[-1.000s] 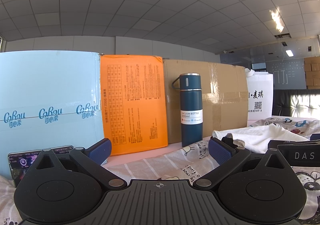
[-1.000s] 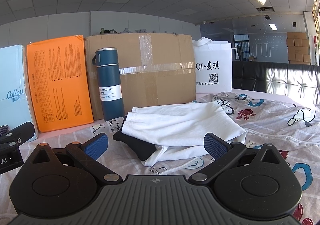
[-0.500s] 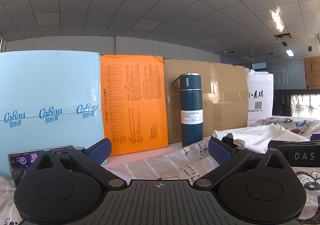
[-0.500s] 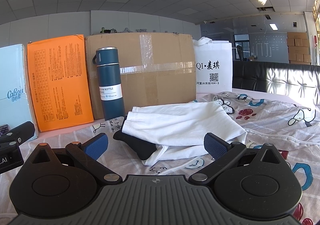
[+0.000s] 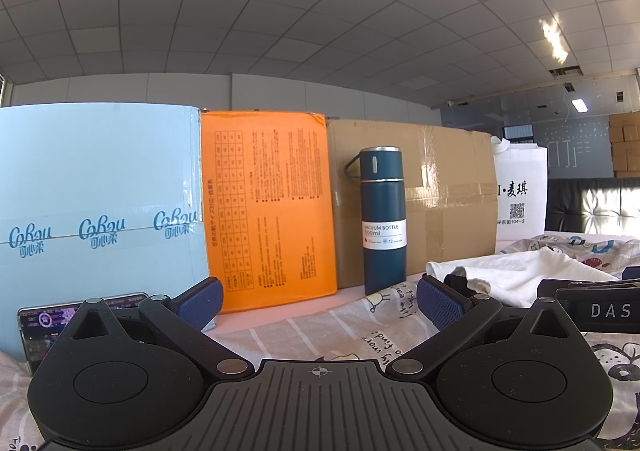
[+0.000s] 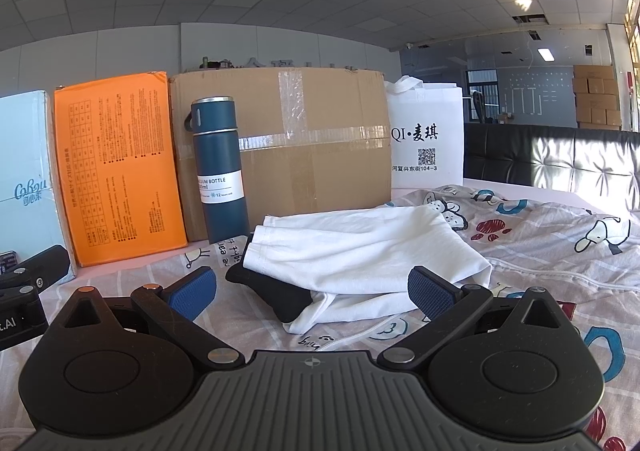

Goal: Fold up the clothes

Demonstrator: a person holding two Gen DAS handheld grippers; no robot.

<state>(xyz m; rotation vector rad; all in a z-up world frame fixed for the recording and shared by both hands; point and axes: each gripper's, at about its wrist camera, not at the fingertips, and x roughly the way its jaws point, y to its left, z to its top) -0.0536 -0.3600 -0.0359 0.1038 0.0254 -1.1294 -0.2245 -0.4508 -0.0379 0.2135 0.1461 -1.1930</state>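
At the far left a pale blue box (image 5: pixel 100 203) is seen standing upright, with a phone (image 5: pixel 44 315) propped low against its front. Next to it an orange box (image 5: pixel 268 207) is set, and then a brown cardboard box (image 6: pixel 312 147) sealed with clear tape. A dark blue vacuum bottle (image 6: pixel 218 167) is stood upright in front of the cardboard box's left part, on a printed bedsheet (image 6: pixel 560 235) by which the surface is covered. Further right a white bag (image 6: pixel 426 135) with black lettering is placed beside the cardboard box. The white garment (image 6: pixel 360 247) is laid on the sheet, partly folded over a black piece of cloth (image 6: pixel 276 291), just ahead of the right gripper (image 6: pixel 312 291); in the left wrist view it is seen off to the right (image 5: pixel 524 275), beyond that gripper's right finger. The left gripper (image 5: pixel 318 301) is held low over the sheet with its jaws spread wide and nothing between them. The right gripper is likewise spread wide and empty, its blue pads (image 6: pixel 430 293) framing the near edge of the garment without touching it.
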